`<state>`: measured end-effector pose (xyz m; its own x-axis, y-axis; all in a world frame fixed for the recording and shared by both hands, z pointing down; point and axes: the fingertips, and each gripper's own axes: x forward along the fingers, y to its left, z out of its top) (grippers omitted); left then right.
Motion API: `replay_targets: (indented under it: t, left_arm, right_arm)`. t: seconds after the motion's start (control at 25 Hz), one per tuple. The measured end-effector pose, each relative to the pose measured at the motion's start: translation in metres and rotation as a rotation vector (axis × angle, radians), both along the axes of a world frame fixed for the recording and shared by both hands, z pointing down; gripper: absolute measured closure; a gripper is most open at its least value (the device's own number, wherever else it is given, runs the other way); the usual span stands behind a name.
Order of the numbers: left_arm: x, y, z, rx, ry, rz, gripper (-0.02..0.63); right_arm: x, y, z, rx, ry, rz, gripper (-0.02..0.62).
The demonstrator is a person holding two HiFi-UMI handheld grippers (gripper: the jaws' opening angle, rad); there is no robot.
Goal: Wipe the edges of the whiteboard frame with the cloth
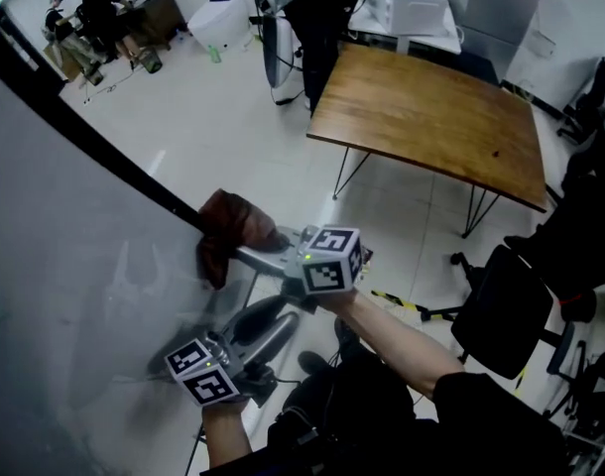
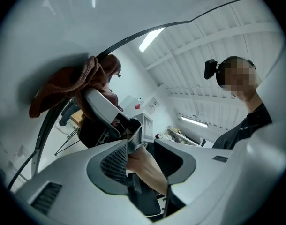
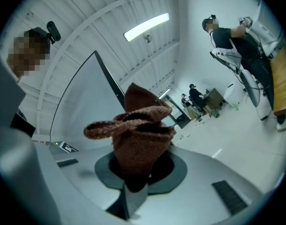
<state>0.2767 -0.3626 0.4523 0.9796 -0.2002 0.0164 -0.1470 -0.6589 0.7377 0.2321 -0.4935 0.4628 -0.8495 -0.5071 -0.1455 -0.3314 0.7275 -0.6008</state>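
Up against the black whiteboard frame (image 1: 104, 152), your right tongs (image 1: 251, 256) are squeezed tight on the brown cloth (image 1: 228, 231). The cloth touches the frame and wraps over its edge, with the grey whiteboard (image 1: 64, 296) beside it. Your left tongs (image 1: 268, 320) sit just below the right ones. They are wide open and have hold of nothing

The cloth (image 1: 229, 232) sits in the right claw (image 1: 255, 256), against the frame (image 1: 104, 139) just ahead. The left claw (image 1: 271, 317) lies just behind and below it. A table (image 1: 431, 117) stands well beyond, to the right.
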Motion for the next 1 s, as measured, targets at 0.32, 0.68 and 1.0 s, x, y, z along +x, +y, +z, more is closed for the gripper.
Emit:
replay_targets:
  t: [0.32,0.68,1.0]
  left_arm:
    - [0.006,-0.009,0.020,-0.043,-0.059,-0.075,0.434]
    - [0.007,-0.009,0.024,-0.059,-0.048,-0.029,0.434]
    - [0.007,-0.008,0.025,-0.055,-0.050,0.012,0.434]
  right_arm:
    - [-0.007,-0.002,0.016,-0.023,-0.093,-0.104,0.537]
    - [-0.002,-0.009,0.043,-0.103,-0.101,-0.074,0.537]
    - [0.012,-0.020,0.067,-0.206,-0.138,-0.031,0.535]
